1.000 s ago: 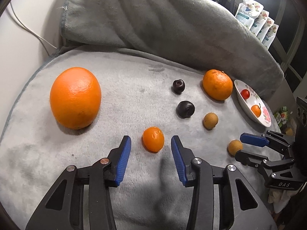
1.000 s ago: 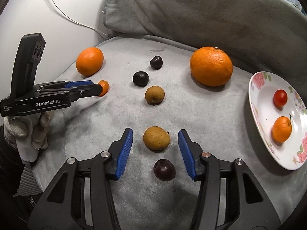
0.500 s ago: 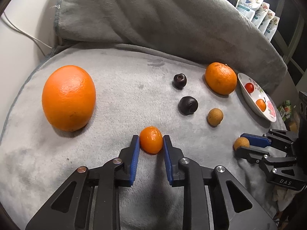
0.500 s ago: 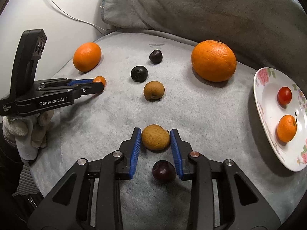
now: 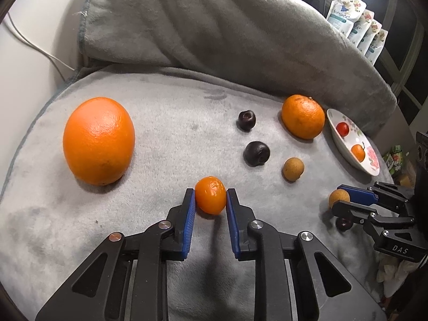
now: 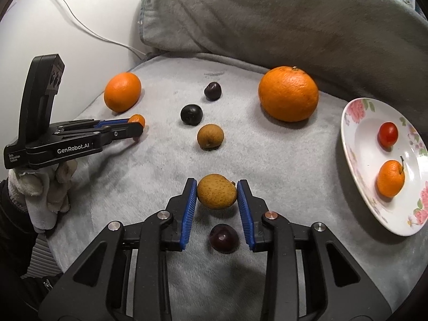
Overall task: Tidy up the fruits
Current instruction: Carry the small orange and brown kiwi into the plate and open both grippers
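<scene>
Barely begun, by the look of it: only a small red tomato-like fruit (image 6: 387, 134) and a small stemmed orange fruit (image 6: 390, 178) lying on the white flower-patterned plate (image 6: 355, 165) at the right edge of the grey fleece-covered tabletop (image 6: 281, 165).

Left tongs (image 5: 210, 206) clenched on a small orange kumquat-like fruit (image 5: 210, 198), right tongs (image 6: 217, 203) clamped on a rough tan-brown round fruit (image 6: 217, 195); both fruits down on the fleece, not yet lifted.

Left to sort: large smooth orange (image 5: 98, 140), second orange with a stem nub (image 6: 288, 93) beside the plate, two dark wrinkled fruits (image 6: 191, 114), another tan fruit (image 6: 210, 136).

Close under the right tongs, a dark purple plum-like fruit (image 6: 223, 238), likely to get nudged. Rumpled grey blanket (image 6: 267, 18) banked behind.
</scene>
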Demonstrator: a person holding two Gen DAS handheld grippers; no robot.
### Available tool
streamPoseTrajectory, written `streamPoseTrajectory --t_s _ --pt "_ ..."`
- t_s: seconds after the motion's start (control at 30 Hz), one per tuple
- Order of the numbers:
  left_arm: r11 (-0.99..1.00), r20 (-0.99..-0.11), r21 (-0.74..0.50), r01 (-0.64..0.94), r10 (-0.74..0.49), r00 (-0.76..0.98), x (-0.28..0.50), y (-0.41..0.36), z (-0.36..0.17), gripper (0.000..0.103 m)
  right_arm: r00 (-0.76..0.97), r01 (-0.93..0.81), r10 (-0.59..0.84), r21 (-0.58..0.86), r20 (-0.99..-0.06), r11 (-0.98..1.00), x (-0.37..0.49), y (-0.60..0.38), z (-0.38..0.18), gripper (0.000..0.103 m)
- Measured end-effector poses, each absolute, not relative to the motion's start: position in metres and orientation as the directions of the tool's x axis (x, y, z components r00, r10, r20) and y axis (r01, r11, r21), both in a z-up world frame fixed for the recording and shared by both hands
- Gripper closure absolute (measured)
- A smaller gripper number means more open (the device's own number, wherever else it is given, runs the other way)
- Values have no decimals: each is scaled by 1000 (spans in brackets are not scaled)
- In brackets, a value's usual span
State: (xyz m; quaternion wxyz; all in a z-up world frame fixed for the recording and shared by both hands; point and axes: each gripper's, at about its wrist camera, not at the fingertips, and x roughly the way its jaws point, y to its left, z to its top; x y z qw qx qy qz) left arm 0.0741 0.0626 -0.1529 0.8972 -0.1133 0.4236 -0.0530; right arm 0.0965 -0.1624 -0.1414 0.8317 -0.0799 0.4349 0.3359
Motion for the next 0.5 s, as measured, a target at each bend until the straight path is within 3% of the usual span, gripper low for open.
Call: streamPoseTrajectory --t_s 0.5 --pt "961 -702 -269 66 -242 669 69 38 -126 82 484 -574 492 162 -724 803 93 -198 -116 70"
